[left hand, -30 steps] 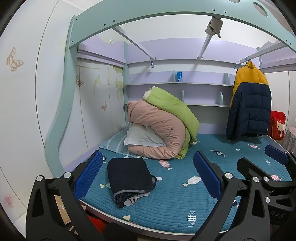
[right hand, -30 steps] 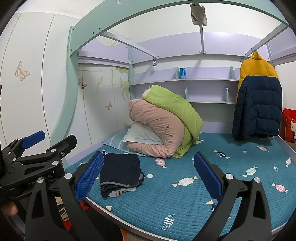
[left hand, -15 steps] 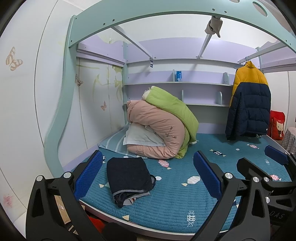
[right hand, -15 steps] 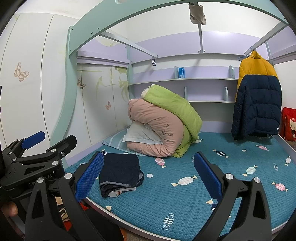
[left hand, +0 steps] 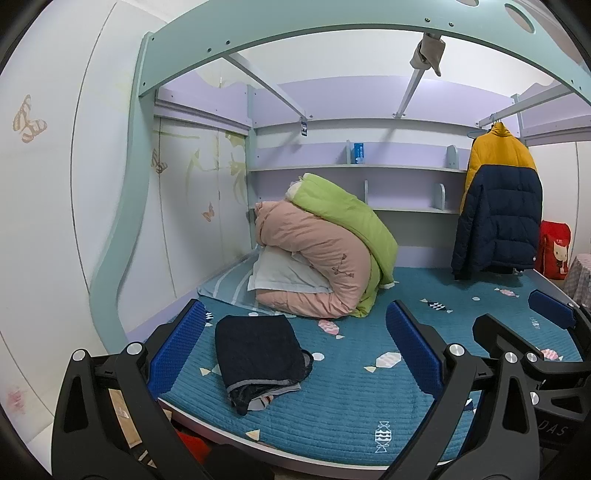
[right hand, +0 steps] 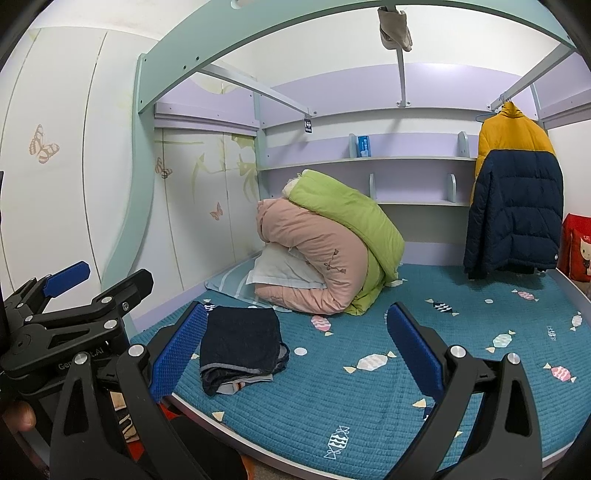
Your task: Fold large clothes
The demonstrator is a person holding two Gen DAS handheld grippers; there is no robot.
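Left wrist view: I hold the left gripper [left hand: 293,349] level off the bed edge, jaws wide apart and empty, the right gripper [right hand: 295,347] alongside, likewise spread and empty, one folded dark garment [left hand: 258,354] on the teal mattress [left hand: 369,406] near its front-left edge, two rolled quilts [left hand: 325,258] behind, one jacket [left hand: 498,206] hanging.

Evenly and softly lit from above and in front, cool and slightly bluish. Only faint shadows beneath the folded dark garment [left hand: 258,354] and the rolled quilts [left hand: 321,258] on the bed [left hand: 332,413]. Sharp at centre, softer toward the rim. Strongly bowed by the fisheye, with the bed frame [right hand: 332,26] curved and the corners vignetted black. No glare.
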